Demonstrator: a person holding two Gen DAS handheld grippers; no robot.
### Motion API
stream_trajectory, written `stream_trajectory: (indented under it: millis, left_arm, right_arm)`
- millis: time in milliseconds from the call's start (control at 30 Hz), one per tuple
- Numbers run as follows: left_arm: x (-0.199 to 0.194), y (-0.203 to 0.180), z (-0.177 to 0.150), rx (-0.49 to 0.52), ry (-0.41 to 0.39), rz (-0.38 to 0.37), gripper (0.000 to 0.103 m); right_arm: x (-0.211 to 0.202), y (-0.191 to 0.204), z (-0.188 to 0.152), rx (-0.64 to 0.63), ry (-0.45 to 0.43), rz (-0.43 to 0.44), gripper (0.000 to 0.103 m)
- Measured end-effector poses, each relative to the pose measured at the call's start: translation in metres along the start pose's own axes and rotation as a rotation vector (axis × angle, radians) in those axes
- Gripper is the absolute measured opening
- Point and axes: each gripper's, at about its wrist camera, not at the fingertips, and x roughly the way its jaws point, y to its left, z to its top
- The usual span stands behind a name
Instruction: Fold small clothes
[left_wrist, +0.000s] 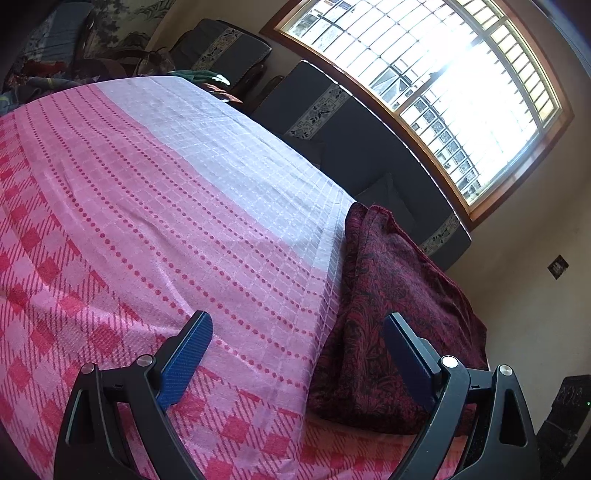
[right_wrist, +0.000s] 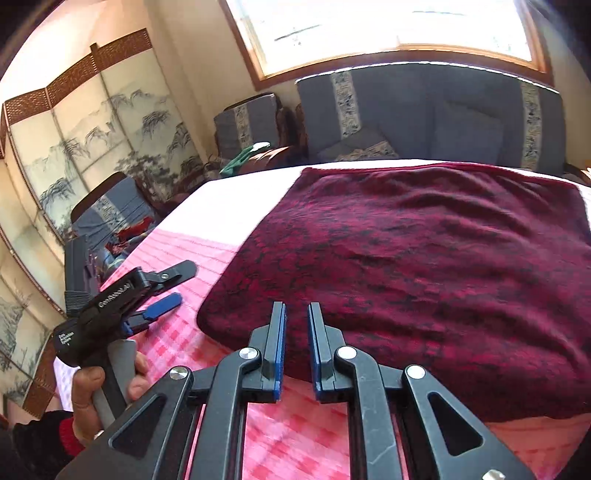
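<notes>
Maroon garment (right_wrist: 424, 266) is lying flat on the pink checked cloth (left_wrist: 147, 221), already doubled into a broad rectangle, its far edge near the grey sofa (right_wrist: 443, 110) under the window (left_wrist: 443, 92). Right gripper (right_wrist: 296, 314) is hovering over the garment's near edge, jaws nearly closed with only a thin gap and nothing between them. Left gripper (left_wrist: 297, 325) is sitting just beside the garment's left edge, jaws spread wide and empty (a hand (right_wrist: 92, 384) is gripping its handle). Fabric is looking soft, plush and limp, probably light and prone to sagging; the likeliest holds are judged to be the two near corners, pinched through all layers so they are not slipping apart.
</notes>
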Motion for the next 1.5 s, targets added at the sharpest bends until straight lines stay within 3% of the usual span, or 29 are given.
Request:
stream_trajectory:
  millis: [100, 167, 300, 400, 500, 567, 633, 667, 733, 933, 1067, 1133, 1233, 1300, 1367, 1433, 1500]
  left_arm:
    - [0.000, 0.000, 0.000, 0.002, 0.000, 0.003, 0.093]
    - [0.000, -0.001, 0.000, 0.006, 0.000, 0.006, 0.093]
    - [0.000, 0.000, 0.000, 0.015, -0.001, 0.011, 0.093]
    - [-0.001, 0.001, 0.000, 0.018, -0.007, 0.017, 0.093]
    - [-0.002, -0.001, -0.001, 0.029, -0.013, 0.022, 0.093]
    - [-0.002, -0.002, -0.002, 0.040, -0.015, 0.025, 0.093]
    - [-0.002, -0.004, -0.002, 0.046, -0.015, 0.027, 0.093]
    - [-0.003, -0.004, -0.002, 0.048, -0.016, 0.028, 0.093]
    - [-0.003, -0.004, -0.002, 0.049, -0.018, 0.030, 0.093]
    - [-0.001, -0.005, -0.002, 0.050, -0.017, 0.031, 0.093]
    - [0.000, -0.007, -0.002, 0.059, -0.014, 0.026, 0.093]
    - [0.001, -0.008, -0.002, 0.065, -0.009, 0.022, 0.093]
    - [0.001, -0.008, -0.001, 0.071, -0.004, 0.016, 0.093]
    - [0.004, -0.008, 0.000, 0.072, 0.010, 0.002, 0.093]
    - [0.006, -0.006, 0.000, 0.065, 0.030, -0.016, 0.093]
    - [0.009, -0.002, 0.001, 0.046, 0.060, -0.062, 0.093]
    - [0.011, -0.003, 0.003, 0.049, 0.083, -0.126, 0.093]
  right_arm:
    - [-0.012, -0.071, -0.009, 0.105, 0.046, -0.165, 0.013]
    - [-0.005, -0.111, -0.023, 0.149, 0.142, -0.199, 0.012]
    - [-0.016, -0.138, -0.030, 0.147, 0.159, -0.123, 0.005]
    - [-0.043, -0.150, -0.022, 0.184, 0.043, -0.073, 0.008]
    - [-0.060, -0.172, -0.010, 0.203, -0.026, -0.121, 0.009]
    - [-0.059, -0.192, -0.009, 0.236, -0.017, -0.151, 0.010]
    - [-0.045, -0.217, -0.014, 0.309, 0.051, -0.149, 0.011]
    - [-0.034, -0.228, -0.021, 0.367, 0.128, -0.095, 0.009]
    - [-0.040, -0.243, -0.019, 0.442, 0.112, -0.010, 0.007]
    - [-0.064, -0.240, 0.045, 0.322, 0.016, -0.028, 0.013]
    - [-0.029, -0.240, 0.091, 0.249, 0.024, -0.095, 0.013]
    - [-0.002, -0.254, 0.100, 0.258, 0.052, -0.136, 0.013]
    - [0.042, -0.272, 0.088, 0.298, 0.191, -0.157, 0.013]
    - [0.029, -0.272, 0.091, 0.303, 0.161, -0.145, 0.013]
    - [-0.004, -0.264, 0.086, 0.317, 0.048, -0.141, 0.014]
    - [-0.040, -0.245, 0.073, 0.309, -0.061, -0.111, 0.015]
    - [-0.064, -0.218, 0.052, 0.249, -0.103, -0.115, 0.015]
